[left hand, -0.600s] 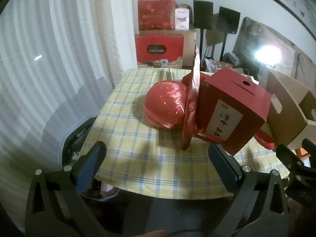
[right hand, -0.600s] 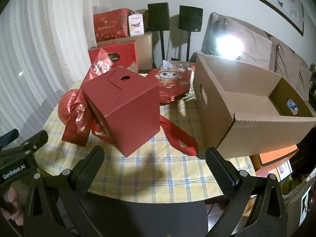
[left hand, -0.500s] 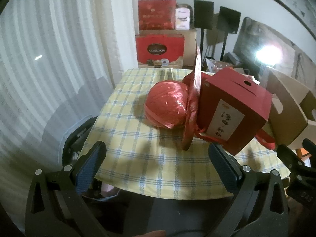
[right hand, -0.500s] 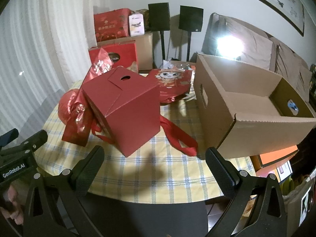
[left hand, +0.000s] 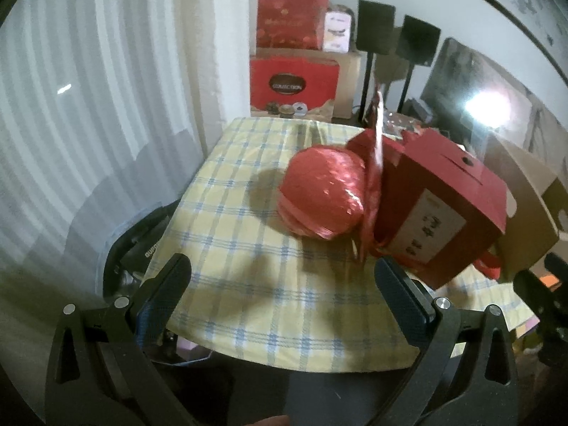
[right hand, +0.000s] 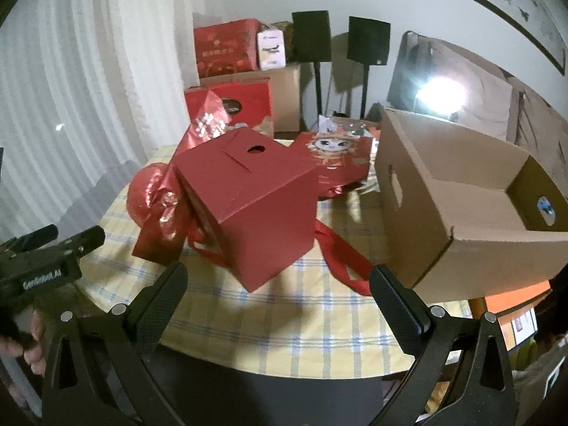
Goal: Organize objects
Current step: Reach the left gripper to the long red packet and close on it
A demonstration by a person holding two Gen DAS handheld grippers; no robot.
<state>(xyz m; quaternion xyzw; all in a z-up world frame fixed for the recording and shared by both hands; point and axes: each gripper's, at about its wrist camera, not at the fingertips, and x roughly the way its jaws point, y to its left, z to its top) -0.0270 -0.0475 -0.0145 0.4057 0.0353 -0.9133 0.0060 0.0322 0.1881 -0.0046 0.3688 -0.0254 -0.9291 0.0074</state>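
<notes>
A red gift box (right hand: 254,206) with a ribbon handle stands tilted on the yellow checked tablecloth (right hand: 305,323); it also shows in the left wrist view (left hand: 440,209). A red foil-wrapped round bundle (left hand: 323,197) lies against its left side, also seen in the right wrist view (right hand: 149,195). An open cardboard box (right hand: 458,206) stands at the table's right. A red cartoon bag (right hand: 337,159) lies behind. My left gripper (left hand: 282,291) is open and empty at the near table edge. My right gripper (right hand: 278,291) is open and empty in front of the gift box.
Red gift boxes (left hand: 293,81) and cardboard cartons are stacked behind the table, with two black speakers on stands (right hand: 312,37). White curtains hang at the left. A dark chair (left hand: 142,248) sits at the table's left edge. The left gripper's body (right hand: 42,262) shows at left.
Both grippers have moved slightly closer to the table; the objects look a bit larger. Nothing on the table has moved.
</notes>
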